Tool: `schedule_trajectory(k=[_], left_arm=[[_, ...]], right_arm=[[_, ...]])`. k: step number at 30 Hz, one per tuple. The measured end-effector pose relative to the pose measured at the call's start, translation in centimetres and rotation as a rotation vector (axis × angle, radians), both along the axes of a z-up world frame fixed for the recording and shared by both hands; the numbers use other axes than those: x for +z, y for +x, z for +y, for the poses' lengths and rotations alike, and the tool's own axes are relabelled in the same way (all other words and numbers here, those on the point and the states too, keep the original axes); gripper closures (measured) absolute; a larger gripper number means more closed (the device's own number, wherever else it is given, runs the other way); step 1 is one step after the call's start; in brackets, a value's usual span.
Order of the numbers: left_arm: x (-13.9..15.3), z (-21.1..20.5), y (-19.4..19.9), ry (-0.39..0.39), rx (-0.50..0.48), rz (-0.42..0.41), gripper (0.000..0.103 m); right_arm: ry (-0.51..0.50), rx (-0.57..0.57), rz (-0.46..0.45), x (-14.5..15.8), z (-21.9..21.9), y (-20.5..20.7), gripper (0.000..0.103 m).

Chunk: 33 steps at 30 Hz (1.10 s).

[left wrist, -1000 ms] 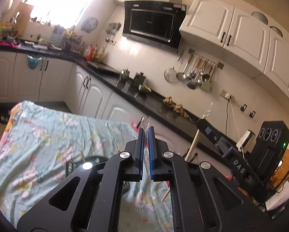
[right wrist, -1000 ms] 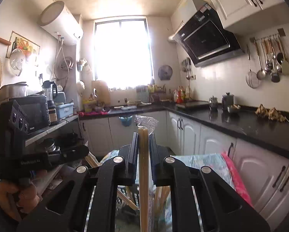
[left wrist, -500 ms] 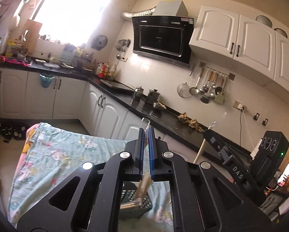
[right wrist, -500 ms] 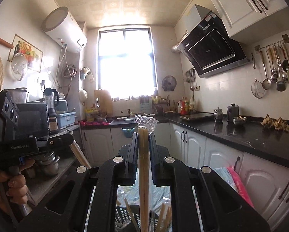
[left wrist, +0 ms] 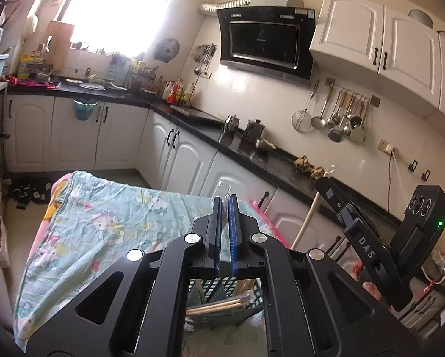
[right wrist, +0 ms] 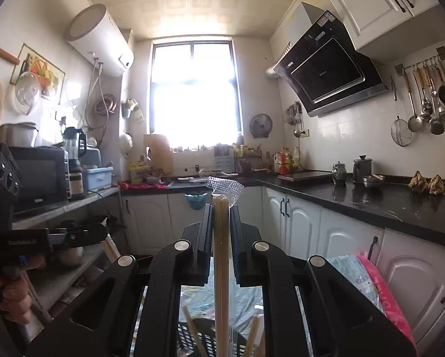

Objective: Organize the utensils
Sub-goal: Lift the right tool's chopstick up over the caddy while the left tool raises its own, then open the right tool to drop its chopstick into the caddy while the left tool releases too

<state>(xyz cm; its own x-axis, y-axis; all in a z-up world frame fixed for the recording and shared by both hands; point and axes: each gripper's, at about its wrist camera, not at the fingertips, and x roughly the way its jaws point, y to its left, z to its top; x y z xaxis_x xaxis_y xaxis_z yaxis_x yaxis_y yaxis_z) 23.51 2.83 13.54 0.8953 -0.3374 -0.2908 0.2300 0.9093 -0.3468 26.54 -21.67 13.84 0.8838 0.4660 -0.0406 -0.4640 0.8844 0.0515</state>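
While a wrapped pair of chopsticks (right wrist: 221, 238) is held upright in the right hand-held gripper (right wrist: 221, 208), clamped narrow on the sticks, the black basket (right wrist: 192, 339) on the cloth-covered bench (left wrist: 103, 223) is seen directly below. Loading of that basket appears to be the step in hand; a lowering of the sticks among the utensils already standing there is judged to be called for. The left hand-held gripper (left wrist: 225, 205) is pinched nearly shut on a wisp of clear wrapper (left wrist: 227, 191). Most of the basket is hidden behind the gripper bodies.
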Motion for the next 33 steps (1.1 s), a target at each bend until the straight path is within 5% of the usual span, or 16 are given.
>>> schedule_trajectory(k=[22,33], left_arm=[[-6.2,-1.3,1.9,0.061,-0.009,0.132,0.101],[-7.9,-0.8,2.2,0.052,-0.001,0.184,0.099]], right_arm=[[-0.046,-0.053,0.037,-6.2,2.6,3.0,0.089],[-0.076,-0.039,0.086,-7.0,2.5,2.3,0.073]])
